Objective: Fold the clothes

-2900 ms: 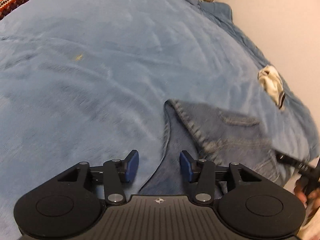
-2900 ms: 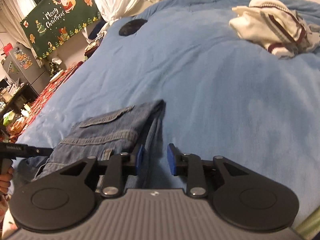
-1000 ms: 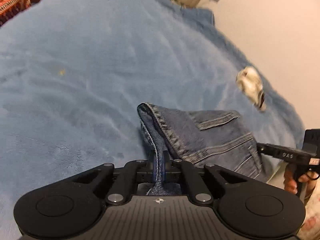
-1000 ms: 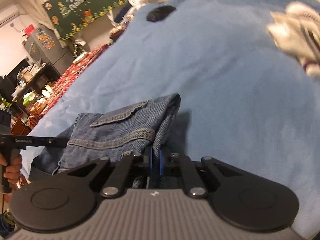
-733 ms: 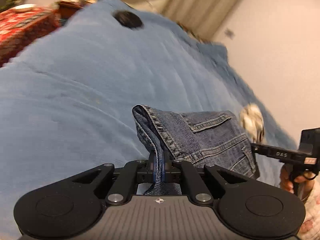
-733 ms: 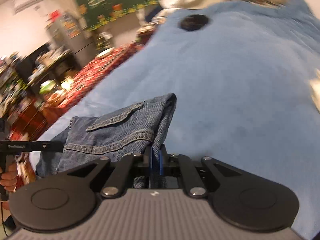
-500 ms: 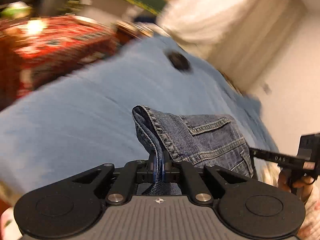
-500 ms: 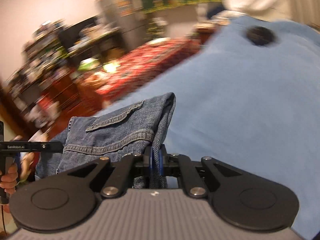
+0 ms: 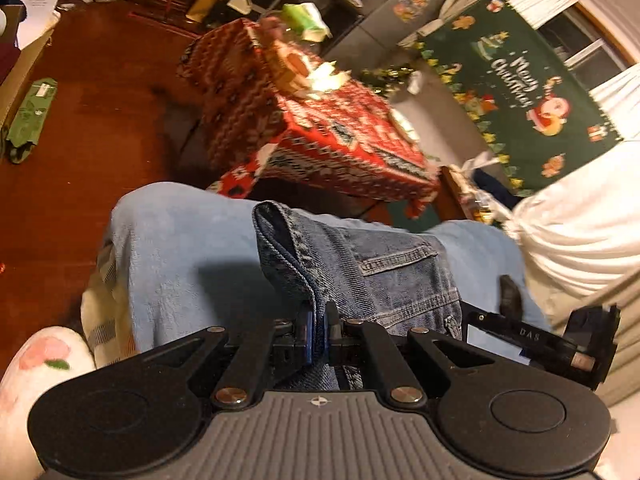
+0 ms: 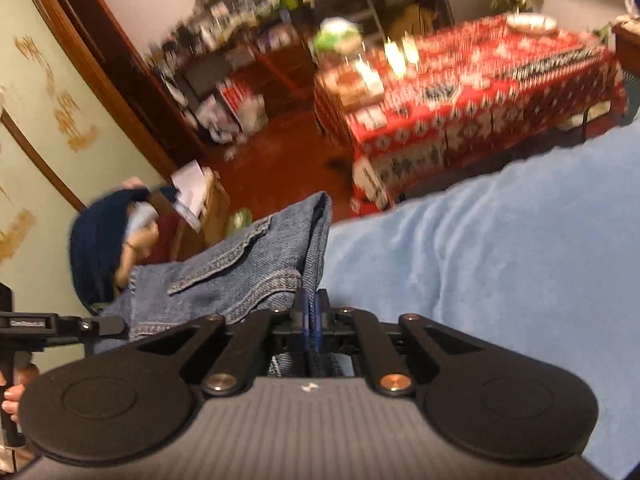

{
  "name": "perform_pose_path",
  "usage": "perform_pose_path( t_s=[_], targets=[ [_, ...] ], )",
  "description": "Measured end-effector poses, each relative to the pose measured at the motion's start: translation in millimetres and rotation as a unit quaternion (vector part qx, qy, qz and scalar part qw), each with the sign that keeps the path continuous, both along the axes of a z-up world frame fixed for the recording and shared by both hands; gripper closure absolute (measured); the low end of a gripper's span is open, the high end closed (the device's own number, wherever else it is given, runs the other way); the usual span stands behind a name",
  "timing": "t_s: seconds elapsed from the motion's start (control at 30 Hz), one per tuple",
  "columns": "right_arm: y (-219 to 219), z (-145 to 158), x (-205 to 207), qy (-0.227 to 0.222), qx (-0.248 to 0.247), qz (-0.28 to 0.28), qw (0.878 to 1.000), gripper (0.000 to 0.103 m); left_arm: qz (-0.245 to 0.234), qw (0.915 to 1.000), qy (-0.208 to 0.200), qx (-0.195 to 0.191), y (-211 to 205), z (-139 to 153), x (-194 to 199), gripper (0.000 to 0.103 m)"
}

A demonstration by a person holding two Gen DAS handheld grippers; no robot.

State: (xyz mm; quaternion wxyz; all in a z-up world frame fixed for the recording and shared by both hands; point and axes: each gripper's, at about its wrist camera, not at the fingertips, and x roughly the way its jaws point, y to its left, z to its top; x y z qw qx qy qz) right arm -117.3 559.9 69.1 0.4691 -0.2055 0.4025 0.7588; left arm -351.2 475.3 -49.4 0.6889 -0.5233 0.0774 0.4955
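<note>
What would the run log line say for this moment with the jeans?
step: fold lift | left claw: shut on jeans | right claw: shut on jeans | jeans: raised above blue blanket | fold: not yet laid

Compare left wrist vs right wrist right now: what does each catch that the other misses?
Left wrist only: the green Merry Christmas banner, white curtain and a slippered foot. Right wrist only: the cluttered shelves and a person in dark blue by the wall. Both: each gripper, left gripper and right gripper, shut on the jeans, over the blue blanket, with the red-clothed table behind.
</note>
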Motion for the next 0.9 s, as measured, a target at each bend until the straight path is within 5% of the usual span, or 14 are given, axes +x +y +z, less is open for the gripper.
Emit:
perform_pose_path(
  t_s=[0.17, 0.3, 0.5, 0.63, 0.73, 0.8, 0.9],
  targets=[
    [13.5, -59.5, 16.3, 0.041, -0.034, -0.021, 0.998, 0.1, 0.006, 0.9998, -0.011, -0.016, 11.9, -14.5, -8.6, 0.098],
    [3.9, -56.9, 39.0, 0.092, -0.02, -0.041, 0.995, 0.1, -0.004, 0.9993, -0.032, -0.02, 17.1, -4.9, 0.8, 0.098],
    [7.0, -29.6, 75.0, 0.08, 0.0, -0.077, 0.994, 0.1, 0.007, 0.9977, -0.051, -0.043, 30.5, -12.0, 12.5, 0.098],
    [27.7, -54.5, 63.2, 0.041, -0.034, -0.069, 0.996, 0.1, 0.02, 0.9959, -0.059, -0.066, 39.8, -25.4, 14.1, 0.098],
    [37.5, -75.4, 50.6, -0.006, -0.04, -0.084, 0.996, 0.098, 0.027, 0.9925, -0.084, -0.084, 43.1, -46.9, -1.6, 0.089],
    [38.7, -76.7, 56.5, 0.001, -0.041, -0.099, 0.994, 0.094, 0.019, 0.9914, -0.099, -0.084, 43.1, -50.1, -7.6, 0.088],
    [27.9, -62.0, 62.6, 0.001, -0.027, -0.124, 0.992, 0.089, -0.025, 0.9913, -0.11, -0.067, 33.1, -40.6, -12.7, 0.067]
  ],
)
